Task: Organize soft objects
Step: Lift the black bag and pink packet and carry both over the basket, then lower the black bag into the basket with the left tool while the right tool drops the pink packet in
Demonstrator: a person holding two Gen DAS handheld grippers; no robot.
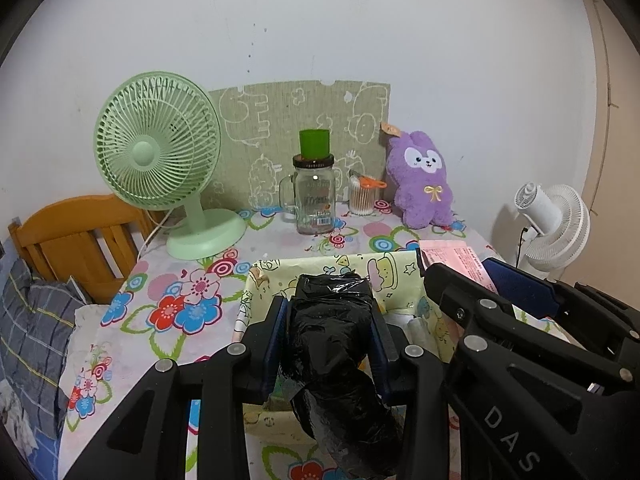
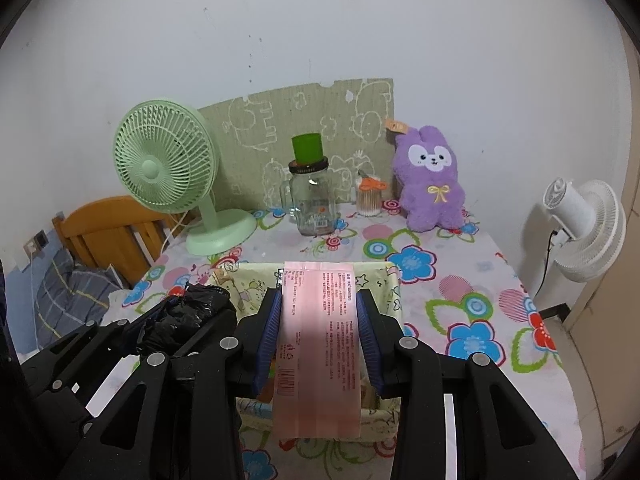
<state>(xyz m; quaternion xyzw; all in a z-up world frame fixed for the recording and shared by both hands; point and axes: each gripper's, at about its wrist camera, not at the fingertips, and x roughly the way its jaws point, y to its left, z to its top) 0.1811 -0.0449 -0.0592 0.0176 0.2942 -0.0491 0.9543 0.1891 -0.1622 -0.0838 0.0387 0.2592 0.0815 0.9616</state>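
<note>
My left gripper (image 1: 329, 330) is shut on a roll of black plastic bags (image 1: 332, 344) and holds it over a yellow cartoon-print fabric basket (image 1: 276, 270). My right gripper (image 2: 319, 326) is shut on a flat pink packet (image 2: 318, 344) and holds it over the same basket (image 2: 228, 276). In the left wrist view the right gripper (image 1: 492, 280) and the pink packet (image 1: 452, 258) show at the right. In the right wrist view the left gripper (image 2: 180, 316) with the black roll (image 2: 192, 312) shows at the left. A purple plush rabbit (image 1: 424, 180) leans against the wall at the back right.
On the floral tablecloth (image 1: 168, 280) stand a green desk fan (image 1: 160, 152), a glass mug-jar with a green cup on top (image 1: 314, 196) and a pot of cotton swabs (image 1: 362, 198). A wooden bed frame (image 1: 76, 236) is at the left, a white fan (image 2: 584, 224) at the right.
</note>
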